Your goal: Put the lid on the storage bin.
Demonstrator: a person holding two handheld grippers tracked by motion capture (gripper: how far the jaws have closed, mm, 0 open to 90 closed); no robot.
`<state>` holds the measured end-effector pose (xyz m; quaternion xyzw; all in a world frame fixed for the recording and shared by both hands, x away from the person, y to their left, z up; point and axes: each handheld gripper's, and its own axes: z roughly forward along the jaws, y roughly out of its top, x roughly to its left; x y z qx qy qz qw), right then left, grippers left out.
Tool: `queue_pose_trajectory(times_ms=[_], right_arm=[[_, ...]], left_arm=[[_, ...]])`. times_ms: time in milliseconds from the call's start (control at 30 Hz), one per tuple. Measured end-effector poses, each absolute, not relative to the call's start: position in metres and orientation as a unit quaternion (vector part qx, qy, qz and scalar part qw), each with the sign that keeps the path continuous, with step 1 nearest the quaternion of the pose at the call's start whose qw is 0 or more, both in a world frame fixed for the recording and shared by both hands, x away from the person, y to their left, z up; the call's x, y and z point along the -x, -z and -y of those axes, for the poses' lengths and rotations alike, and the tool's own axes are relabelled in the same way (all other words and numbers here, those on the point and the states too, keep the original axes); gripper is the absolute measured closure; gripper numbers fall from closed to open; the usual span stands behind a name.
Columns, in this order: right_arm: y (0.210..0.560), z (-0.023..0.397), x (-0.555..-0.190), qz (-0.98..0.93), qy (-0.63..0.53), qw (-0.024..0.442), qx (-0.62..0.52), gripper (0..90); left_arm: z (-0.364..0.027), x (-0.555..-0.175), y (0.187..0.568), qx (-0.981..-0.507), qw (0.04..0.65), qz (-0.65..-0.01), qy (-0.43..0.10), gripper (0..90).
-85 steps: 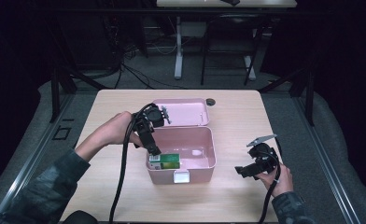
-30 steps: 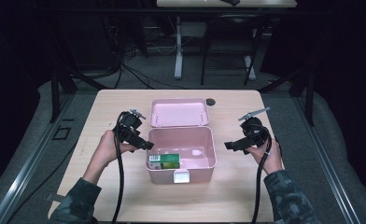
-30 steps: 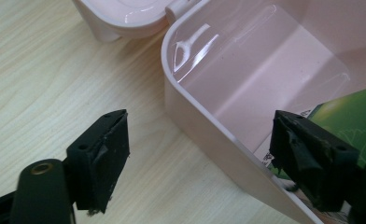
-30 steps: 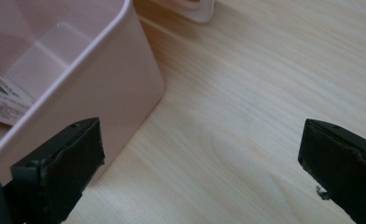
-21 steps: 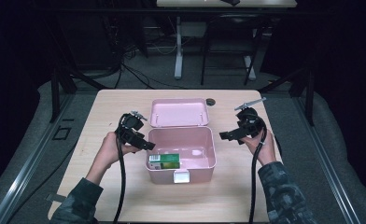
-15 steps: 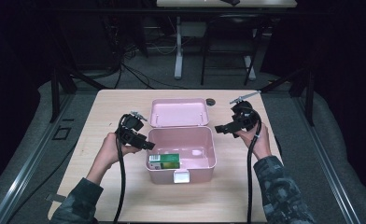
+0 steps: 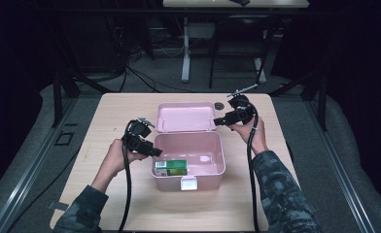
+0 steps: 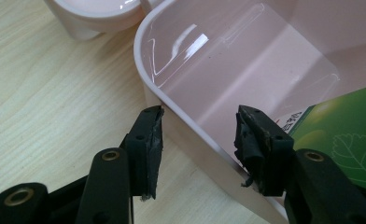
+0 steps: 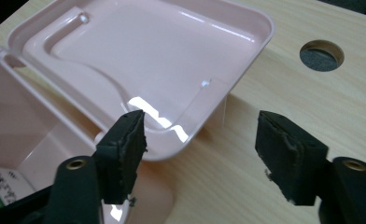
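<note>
Pink plastic box [image 7: 191, 155], frame centre on the table [image 7: 276, 194], lid [image 9: 144, 60] open. Left gripper [image 8: 197, 140] jaws straddle its left wall, apart; green carton [image 8: 344, 140] inside. Right gripper [image 9: 200, 154] jaws wide beside lid corner.

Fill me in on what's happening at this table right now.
A person holds a gripper in each hand at a pink box with its lid folded back flat on the table. The left gripper is open, its jaws straddling the box's left wall. The right gripper is open at the lid's corner, gripping nothing. A green carton lies inside the box.
</note>
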<state>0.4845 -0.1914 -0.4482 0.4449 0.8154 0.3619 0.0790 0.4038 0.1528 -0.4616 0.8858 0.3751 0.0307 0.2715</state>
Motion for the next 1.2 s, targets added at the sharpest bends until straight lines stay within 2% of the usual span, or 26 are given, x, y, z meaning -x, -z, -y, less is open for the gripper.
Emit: queue_pose_trajectory(times_ms=[500, 733, 1200], right_arm=[[0.468, 0.178, -0.520, -0.800, -0.344, 0.085, -0.485, 61.5], [0.476, 0.173, -0.528, -0.792, -0.338, 0.095, -0.500, 70.2], [0.486, 0.160, -0.540, -0.788, -0.303, 0.117, -0.523, 70.8]], left_arm=[[-0.153, -0.405, 0.462, -0.888, 0.271, -0.371, -0.032, 51.8], [-0.153, -0.405, 0.462, -0.888, 0.270, -0.370, -0.033, 51.9], [-0.154, -0.405, 0.462, -0.888, 0.273, -0.369, -0.032, 51.8]])
